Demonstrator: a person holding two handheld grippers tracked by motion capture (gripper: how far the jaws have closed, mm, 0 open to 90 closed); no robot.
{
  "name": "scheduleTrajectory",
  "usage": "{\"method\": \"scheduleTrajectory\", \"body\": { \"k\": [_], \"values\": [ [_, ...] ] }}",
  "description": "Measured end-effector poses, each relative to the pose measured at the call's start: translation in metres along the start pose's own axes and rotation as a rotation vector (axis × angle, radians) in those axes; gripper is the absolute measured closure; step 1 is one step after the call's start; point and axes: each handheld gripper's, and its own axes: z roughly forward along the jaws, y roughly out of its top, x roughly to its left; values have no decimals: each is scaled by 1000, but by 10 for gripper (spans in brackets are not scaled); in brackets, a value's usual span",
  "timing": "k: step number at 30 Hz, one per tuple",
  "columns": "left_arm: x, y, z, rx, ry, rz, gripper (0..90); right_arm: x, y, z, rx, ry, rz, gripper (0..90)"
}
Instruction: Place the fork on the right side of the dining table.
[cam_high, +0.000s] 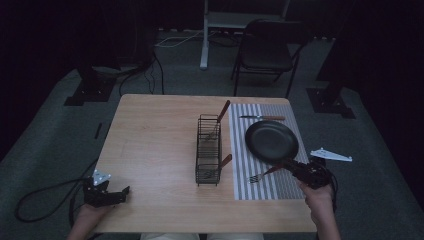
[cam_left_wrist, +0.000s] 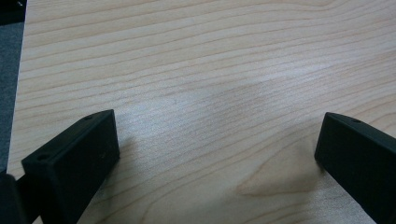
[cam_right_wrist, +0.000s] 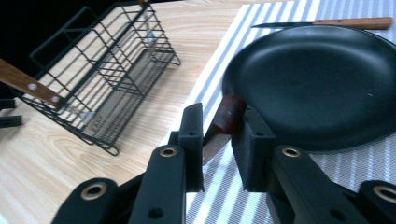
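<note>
Two wooden-handled utensils already stand in the wire caddy (cam_high: 208, 150). The right gripper (cam_right_wrist: 219, 133) has its jaws around the fork (cam_high: 264, 174) handle on the striped mat (cam_high: 260, 187), near the pan (cam_high: 271, 141), seemingly clamped. A knife (cam_high: 262, 118) waits beyond; the left gripper (cam_high: 122, 191) idles with its jaws wide apart.

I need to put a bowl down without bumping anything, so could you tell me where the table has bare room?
The wood left of the wire rack, as far as the left gripper, is bare. The near end of the striped mat is a smaller gap. Around the pan, fork, knife and right gripper it is crowded.
</note>
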Motion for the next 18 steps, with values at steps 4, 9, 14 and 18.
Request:
{"method": "scheduleTrajectory", "body": {
  "k": [4,9,14,18],
  "values": [
    [0,0,0,0,0,0,0,-6,-4,-2,5,-23,17,715],
    [0,0,0,1,0,0,0,-15,-10,-3,19,-40,43,706],
    [0,0,0,1,0,0,0,-23,-15,-4,30,-43,72,692],
    [0,0,0,0,0,0,0,-28,-18,-3,33,-42,87,678]
  ]
}}
